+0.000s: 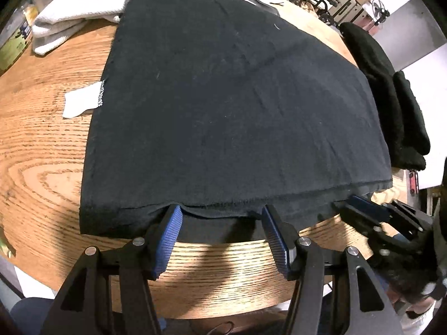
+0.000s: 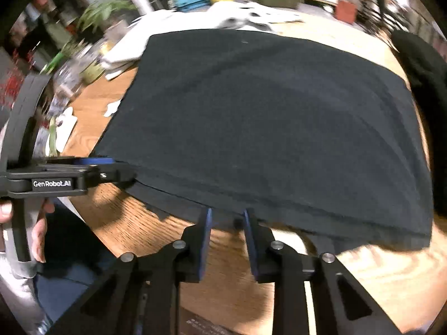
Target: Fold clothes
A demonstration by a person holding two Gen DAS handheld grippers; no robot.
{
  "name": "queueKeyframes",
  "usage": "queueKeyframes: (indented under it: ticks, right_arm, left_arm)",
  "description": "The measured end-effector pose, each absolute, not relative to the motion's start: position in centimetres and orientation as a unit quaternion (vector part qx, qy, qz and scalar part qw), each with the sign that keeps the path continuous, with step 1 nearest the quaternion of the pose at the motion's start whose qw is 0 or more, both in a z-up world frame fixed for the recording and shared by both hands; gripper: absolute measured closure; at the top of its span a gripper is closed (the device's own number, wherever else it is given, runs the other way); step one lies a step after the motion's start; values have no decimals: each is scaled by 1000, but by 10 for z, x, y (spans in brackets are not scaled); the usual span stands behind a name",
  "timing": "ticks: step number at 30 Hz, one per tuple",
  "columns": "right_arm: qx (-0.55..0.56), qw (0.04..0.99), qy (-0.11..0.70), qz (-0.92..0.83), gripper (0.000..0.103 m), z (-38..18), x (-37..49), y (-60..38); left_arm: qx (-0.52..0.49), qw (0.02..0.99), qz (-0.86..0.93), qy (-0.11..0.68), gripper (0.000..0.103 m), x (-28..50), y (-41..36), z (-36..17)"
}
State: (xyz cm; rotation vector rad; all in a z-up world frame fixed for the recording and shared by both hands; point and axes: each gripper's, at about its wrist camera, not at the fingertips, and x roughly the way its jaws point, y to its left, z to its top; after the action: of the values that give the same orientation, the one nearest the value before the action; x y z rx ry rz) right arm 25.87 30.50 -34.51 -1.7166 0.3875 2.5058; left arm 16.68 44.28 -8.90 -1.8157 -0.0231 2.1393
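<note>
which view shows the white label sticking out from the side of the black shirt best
The left wrist view. There the white label lies sharp on the wooden table at the left edge of the black shirt, its stitched end visible. The right wrist view shows only a small, blurred white scrap at that same edge.

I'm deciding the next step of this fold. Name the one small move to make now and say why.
Probably lift the near hem and carry it toward the far edge. The black shirt lies flat on the wooden table, and both the left gripper and the right gripper sit at that hem, fingers astride the fabric, so a fold away from the person looks ready.
</note>
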Motion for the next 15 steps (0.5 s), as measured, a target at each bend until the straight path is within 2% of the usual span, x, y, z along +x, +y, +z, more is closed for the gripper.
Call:
queueKeyframes:
  ticks: [6, 10, 13, 14, 15]
  right_arm:
    - [-594, 57, 130, 792, 79, -364, 273, 317]
    - [-603, 68, 140, 783, 73, -356, 296, 327]
    - [-570, 96, 137, 804, 63, -340, 302, 336]
    - [-561, 105, 146, 808, 57, -337, 303, 338]
    - [-553, 114, 157, 810, 44, -334, 304, 339]
  left_arm:
    - [-643, 168, 747, -10, 42, 151, 422, -78]
    - [-642, 167, 748, -7, 42, 145, 418, -75]
    - [-637, 170, 752, -2, 42, 150, 400, -67]
    - [-636, 171, 753, -2, 41, 152, 389, -65]
    - [-635, 172, 753, -1, 40, 153, 377, -63]
